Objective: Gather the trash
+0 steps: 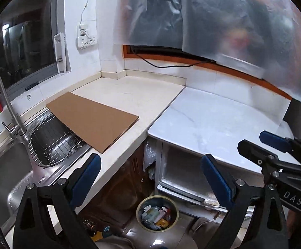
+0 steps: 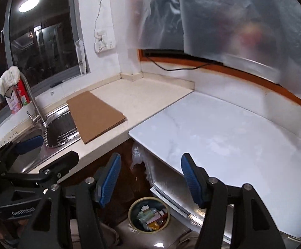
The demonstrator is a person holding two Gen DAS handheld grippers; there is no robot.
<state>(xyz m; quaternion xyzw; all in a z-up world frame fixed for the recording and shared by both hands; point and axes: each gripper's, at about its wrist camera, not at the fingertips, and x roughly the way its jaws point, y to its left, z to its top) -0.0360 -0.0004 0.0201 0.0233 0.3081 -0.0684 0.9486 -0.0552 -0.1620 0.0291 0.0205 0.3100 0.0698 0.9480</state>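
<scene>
Left gripper (image 1: pixel 150 178) hangs over the cabinet edge with its blue pads wide apart and nothing between them, and straight below sits the bin (image 1: pixel 157 213) on the floor, packed with wrappers and scraps. Off to the right the right gripper (image 1: pixel 252 143) pokes in above the marble top (image 1: pixel 216 120), jaws apart as well and empty. Up on the counter (image 1: pixel 129 95) a cardboard sheet (image 1: pixel 92 118) lies flat, one end overhanging the sink (image 1: pixel 5 178), where a wire rack (image 1: pixel 54 143) sits beside the tap (image 1: pixel 9 112).
</scene>
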